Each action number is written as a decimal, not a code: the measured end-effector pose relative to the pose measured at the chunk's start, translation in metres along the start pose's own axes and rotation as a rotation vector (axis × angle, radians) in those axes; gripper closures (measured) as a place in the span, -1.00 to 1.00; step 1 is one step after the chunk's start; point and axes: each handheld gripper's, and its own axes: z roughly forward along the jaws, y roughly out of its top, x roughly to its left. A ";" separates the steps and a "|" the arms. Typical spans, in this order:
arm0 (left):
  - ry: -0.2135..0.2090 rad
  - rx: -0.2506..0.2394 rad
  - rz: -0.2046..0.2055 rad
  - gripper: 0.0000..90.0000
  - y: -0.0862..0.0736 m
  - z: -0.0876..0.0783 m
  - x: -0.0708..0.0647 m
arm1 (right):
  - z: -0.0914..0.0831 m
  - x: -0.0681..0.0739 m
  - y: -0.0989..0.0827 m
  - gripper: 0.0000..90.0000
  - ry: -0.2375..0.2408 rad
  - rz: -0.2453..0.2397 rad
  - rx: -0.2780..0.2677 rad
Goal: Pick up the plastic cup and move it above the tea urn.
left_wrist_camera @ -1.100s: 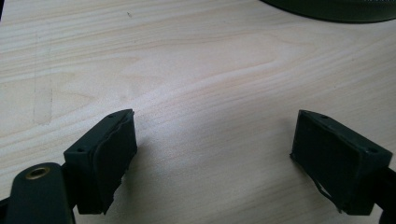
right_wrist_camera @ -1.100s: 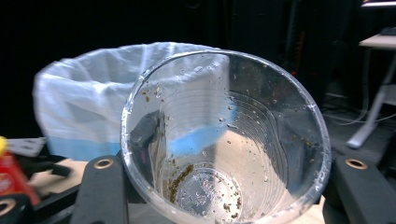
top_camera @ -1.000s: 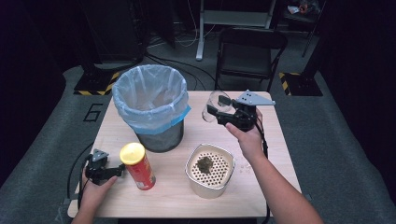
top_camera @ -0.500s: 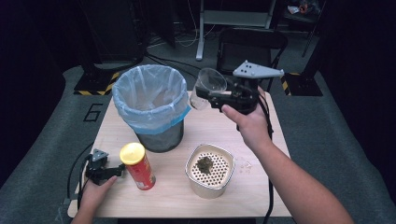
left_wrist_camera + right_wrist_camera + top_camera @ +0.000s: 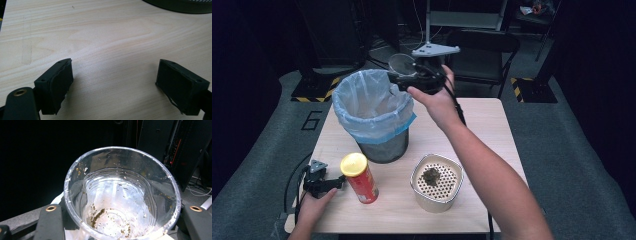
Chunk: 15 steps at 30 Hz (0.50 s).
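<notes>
High view: right gripper (image 5: 398,76) pinches a clear cup (image 5: 402,64) above the bin (image 5: 371,112) rim, prob. to throw it in.

Left gripper view: fingers (image 5: 56,83) spread, nothing btw them, resting on table (image 5: 105,37).

Right gripper view: the cup sits btw the jaws, which have just been opening; crumbs inside.

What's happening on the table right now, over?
Right gripper holds clear cup over bin, jaws just easing open. Left gripper open, empty, on table. Nothing blocking.

Clear glossy plastic cup (image 5: 122,195), matt pale wood-grain table (image 5: 105,37), thin translucent plastic bin liner (image 5: 369,107).
</notes>
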 end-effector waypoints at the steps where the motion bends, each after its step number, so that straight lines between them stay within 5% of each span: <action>1: 0.000 0.000 -0.002 -0.70 0.000 0.000 0.000 | 0.019 0.004 0.001 -0.23 0.007 0.018 0.017; 7: 0.001 -0.001 0.000 -0.70 0.000 0.000 0.000 | 0.061 0.020 0.000 -0.27 0.009 0.010 0.076; 13: 0.004 0.000 0.000 -0.70 0.000 0.000 0.000 | 0.078 0.027 -0.003 -0.33 0.010 0.002 0.096; 15: 0.005 0.002 -0.003 -0.70 0.000 0.000 0.000 | 0.081 0.027 -0.005 -0.57 0.019 0.016 0.099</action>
